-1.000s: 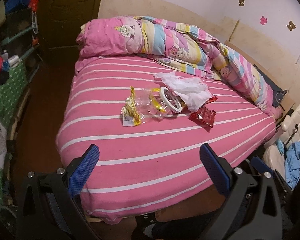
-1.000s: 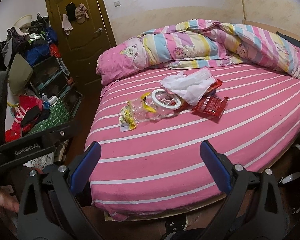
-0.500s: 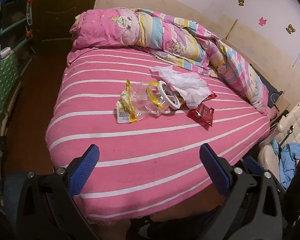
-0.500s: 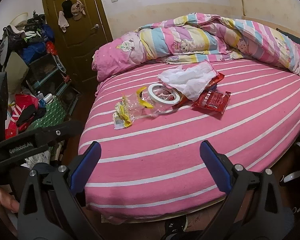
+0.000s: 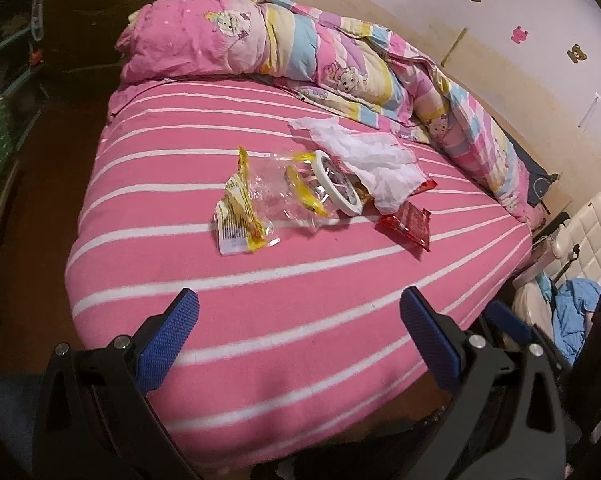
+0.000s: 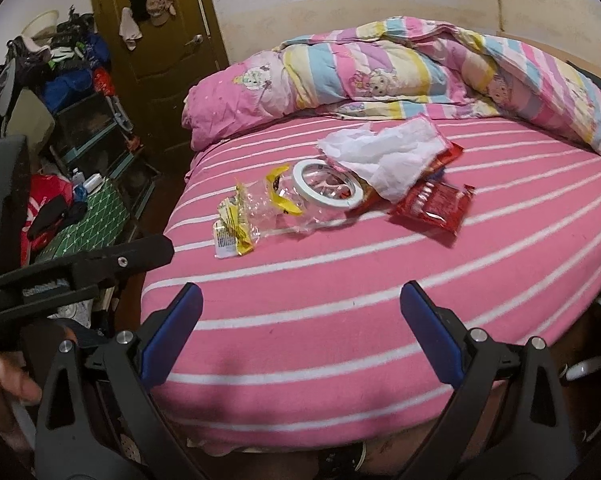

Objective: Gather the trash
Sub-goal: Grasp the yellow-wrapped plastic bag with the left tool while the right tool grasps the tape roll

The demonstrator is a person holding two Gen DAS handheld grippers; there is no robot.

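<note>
Trash lies in a cluster on the pink striped bed (image 5: 300, 300) (image 6: 340, 280). It holds a yellow and clear wrapper (image 5: 240, 216) (image 6: 232, 224), a clear plastic bag (image 5: 284, 188) (image 6: 268, 200), a white tape ring (image 5: 338, 188) (image 6: 326, 186), a crumpled white plastic bag (image 5: 372, 156) (image 6: 384, 156) and a red wrapper (image 5: 406, 224) (image 6: 432, 208). My left gripper (image 5: 298, 320) is open and empty over the near part of the bed. My right gripper (image 6: 300, 312) is open and empty too, well short of the trash.
A rolled pink and striped quilt (image 5: 300, 48) (image 6: 400, 68) lies along the far side of the bed. A brown door (image 6: 160, 28) and cluttered shelves (image 6: 72, 92) stand left. A white chair with blue cloth (image 5: 572, 280) stands right. The left gripper's body (image 6: 80, 268) shows at the left.
Both grippers have moved forward toward the bed, so the trash looms larger and closer. Both stay open and empty. The trash has not moved.
</note>
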